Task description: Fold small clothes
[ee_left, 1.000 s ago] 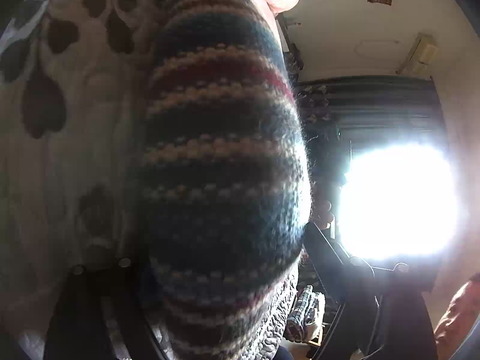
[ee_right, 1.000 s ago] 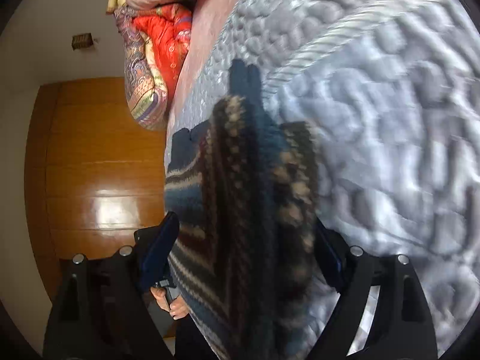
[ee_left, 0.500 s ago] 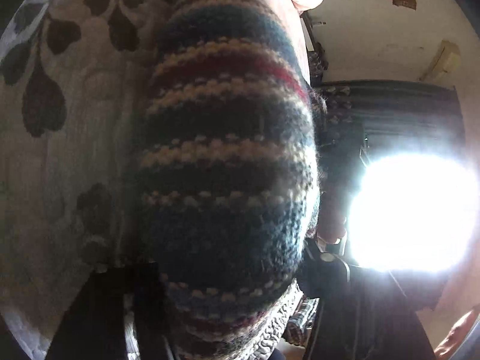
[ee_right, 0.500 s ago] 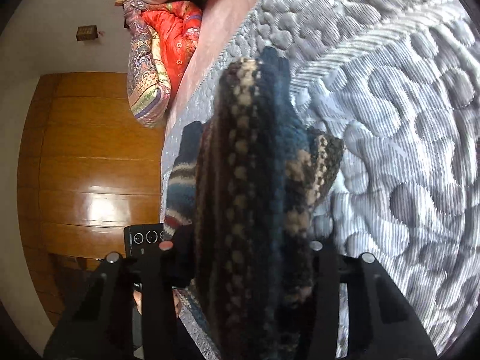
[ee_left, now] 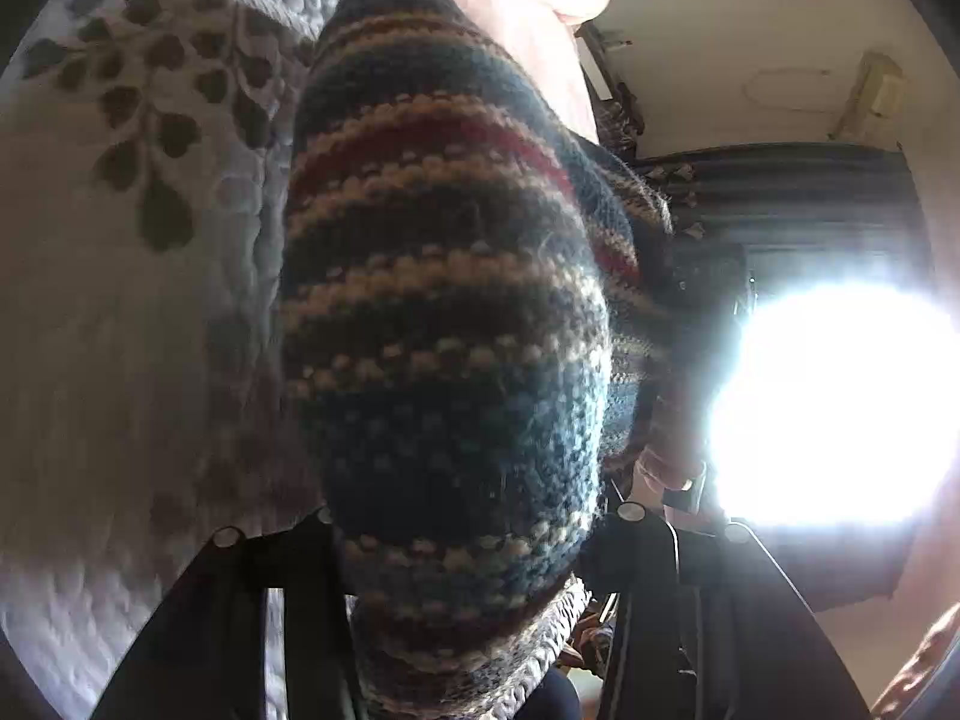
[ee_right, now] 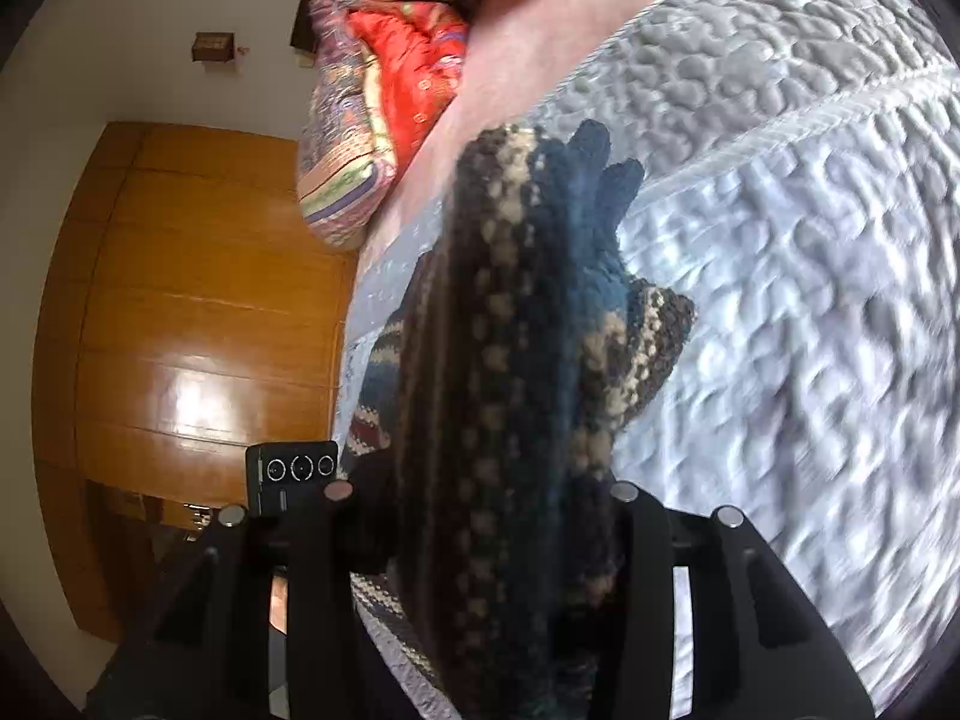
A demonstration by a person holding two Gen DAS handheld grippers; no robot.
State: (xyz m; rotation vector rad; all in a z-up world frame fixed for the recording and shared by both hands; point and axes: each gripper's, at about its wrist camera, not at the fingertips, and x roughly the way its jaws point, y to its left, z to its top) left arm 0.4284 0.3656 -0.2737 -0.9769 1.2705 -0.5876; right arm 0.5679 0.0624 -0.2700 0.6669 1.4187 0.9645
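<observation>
Left gripper (ee_left: 462,546) is clamped on the striped knit glove (ee_left: 444,312); right gripper (ee_right: 480,516) likewise grips the same glove (ee_right: 522,372) edge-on, both having closed in from a wider stance a second ago. The glove now hangs raised just above the quilted bedspread (ee_right: 780,300), its fingers pointing away: judged a lift preparatory to folding. Jaw tips are buried in wool in both views. Beyond the glove, the window (ee_left: 834,408) glare washes out detail.
</observation>
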